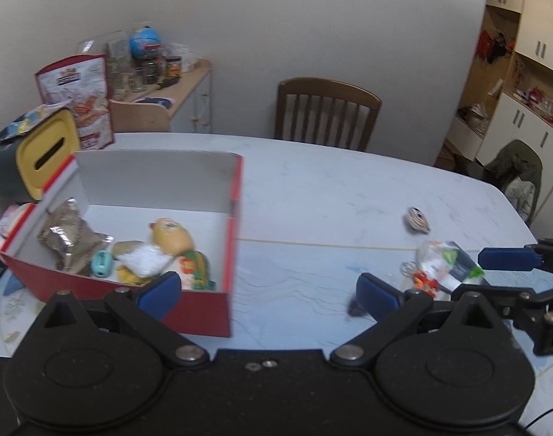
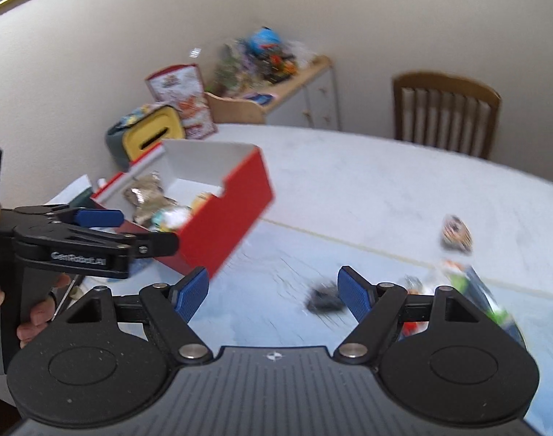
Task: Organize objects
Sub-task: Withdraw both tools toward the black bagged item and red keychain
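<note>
Left gripper [image 1: 267, 289]: jaws wide apart, empty, near the red box [image 1: 203, 307].
Right gripper [image 2: 272, 296]: spread, empty, above a small dark thing [image 2: 321, 299].
Loose packet [image 1: 449, 263]: on table [image 1: 331, 189], right of box.
Risk: blurred approach; fingers could nudge the dark thing away.

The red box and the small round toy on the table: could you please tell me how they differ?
The red box is large and straight-sided; the round toy is small and rounded. The box stands open, holding several items, while the toy holds nothing and lies alone. The box is plain red outside and white inside; the toy looks patterned, though blur hides the detail. Both rest on the pale table, and neither gripper holds them.
</note>
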`<action>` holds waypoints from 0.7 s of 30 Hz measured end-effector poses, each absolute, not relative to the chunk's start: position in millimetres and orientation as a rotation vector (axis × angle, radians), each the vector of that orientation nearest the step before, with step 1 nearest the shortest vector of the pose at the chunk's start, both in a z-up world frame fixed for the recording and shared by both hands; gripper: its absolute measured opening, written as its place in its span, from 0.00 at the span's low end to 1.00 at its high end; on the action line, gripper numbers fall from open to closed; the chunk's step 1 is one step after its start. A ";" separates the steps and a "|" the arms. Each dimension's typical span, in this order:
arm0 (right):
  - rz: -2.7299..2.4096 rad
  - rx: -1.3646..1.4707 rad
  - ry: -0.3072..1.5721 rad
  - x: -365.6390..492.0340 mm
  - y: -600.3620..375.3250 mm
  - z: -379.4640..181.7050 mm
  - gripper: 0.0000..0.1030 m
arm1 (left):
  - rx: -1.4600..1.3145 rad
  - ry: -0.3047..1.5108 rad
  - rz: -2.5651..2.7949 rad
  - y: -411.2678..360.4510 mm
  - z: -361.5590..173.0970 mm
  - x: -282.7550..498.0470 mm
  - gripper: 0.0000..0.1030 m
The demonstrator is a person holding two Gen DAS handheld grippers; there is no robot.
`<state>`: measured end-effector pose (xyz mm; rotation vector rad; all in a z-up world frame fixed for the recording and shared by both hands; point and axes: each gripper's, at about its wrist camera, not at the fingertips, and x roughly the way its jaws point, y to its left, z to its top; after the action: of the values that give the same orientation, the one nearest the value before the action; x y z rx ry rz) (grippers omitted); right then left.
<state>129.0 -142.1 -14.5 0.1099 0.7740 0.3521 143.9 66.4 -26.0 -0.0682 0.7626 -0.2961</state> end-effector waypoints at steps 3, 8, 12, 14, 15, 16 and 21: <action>0.306 0.108 0.798 124.3 -160.6 -27.2 0.76 | -0.057 0.771 -0.335 50.4 -30.7 140.4 1.00; 0.249 0.074 0.814 114.2 -184.0 -46.9 0.76 | -0.011 0.786 -0.376 18.2 -42.4 136.5 1.00; 0.212 0.071 0.822 114.2 -202.0 -59.3 0.76 | 0.022 0.793 -0.410 -5.2 -53.9 138.7 1.00; 0.188 0.063 0.829 117.1 -209.6 -66.2 0.76 | 0.034 0.798 -0.432 -16.4 -61.9 142.3 1.00; 0.176 0.061 0.833 119.6 -213.0 -70.0 0.76 | 0.038 0.799 -0.446 -21.9 -66.2 144.4 1.00; 0.165 0.066 0.835 121.9 -217.2 -73.6 0.76 | 0.041 0.802 -0.454 -27.0 -70.6 146.7 1.00; 0.155 0.109 0.859 136.9 -232.3 -93.3 0.75 | 0.053 0.841 -0.464 -49.3 -91.4 163.4 1.00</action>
<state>136.9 -232.3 -93.3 0.1092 0.8588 0.1554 163.4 -49.3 -91.4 0.0526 0.8407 -0.4639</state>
